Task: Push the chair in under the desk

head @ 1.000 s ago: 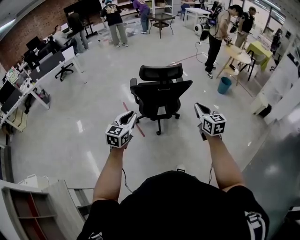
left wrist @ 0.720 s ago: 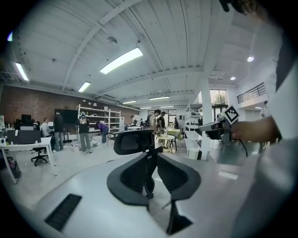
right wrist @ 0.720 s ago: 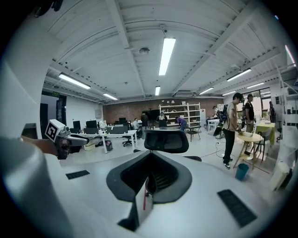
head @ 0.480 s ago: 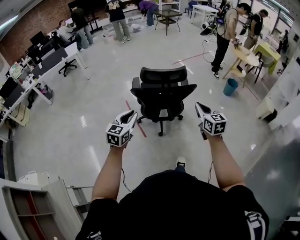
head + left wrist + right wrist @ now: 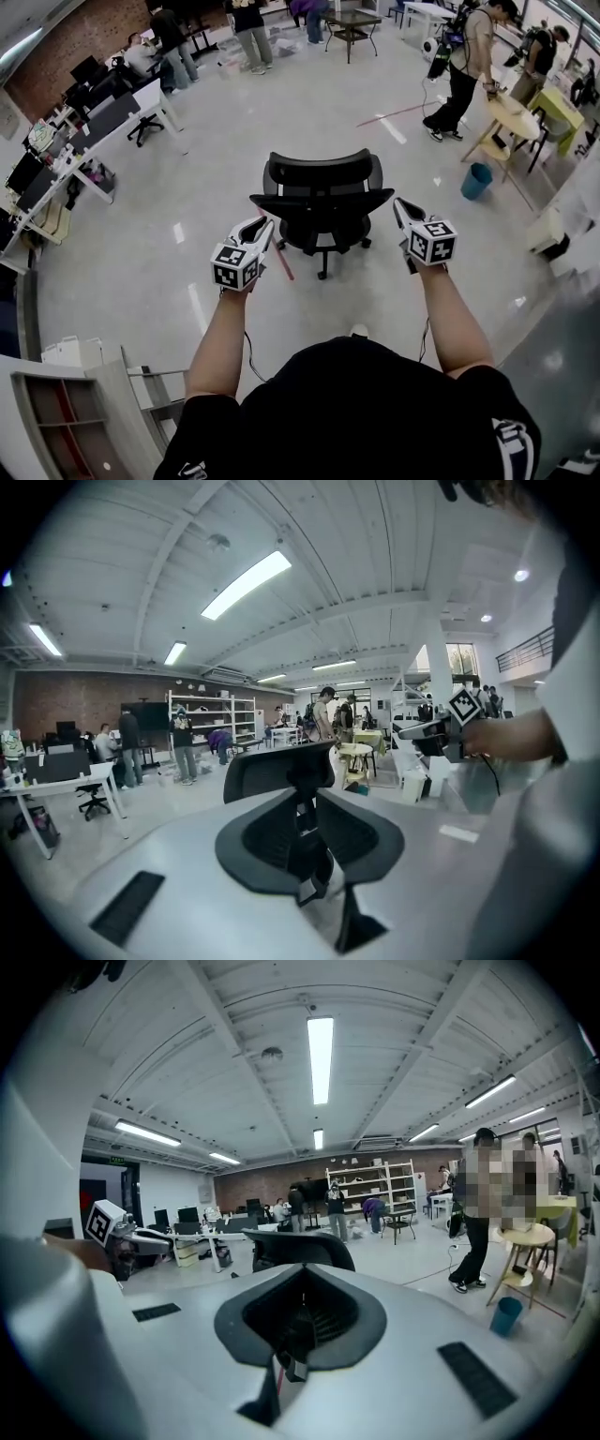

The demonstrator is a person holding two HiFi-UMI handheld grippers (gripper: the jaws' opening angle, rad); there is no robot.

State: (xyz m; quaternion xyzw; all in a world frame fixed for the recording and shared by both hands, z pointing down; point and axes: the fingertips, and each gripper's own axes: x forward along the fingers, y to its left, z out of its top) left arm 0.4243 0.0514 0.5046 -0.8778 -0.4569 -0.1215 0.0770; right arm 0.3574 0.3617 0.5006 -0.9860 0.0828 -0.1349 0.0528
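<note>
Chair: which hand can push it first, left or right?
Probably right. The right gripper has its tip beside the corner of the chair back; the left gripper sits a bit further back. Both are shut, neither touching.

From the head we look steeply down over our own body onto the open floor point(image 5: 234, 122). Each gripper camera rides just behind its own jaws and faces nearly level across the room. All three views share the black chair point(image 5: 323, 202) close ahead
</note>
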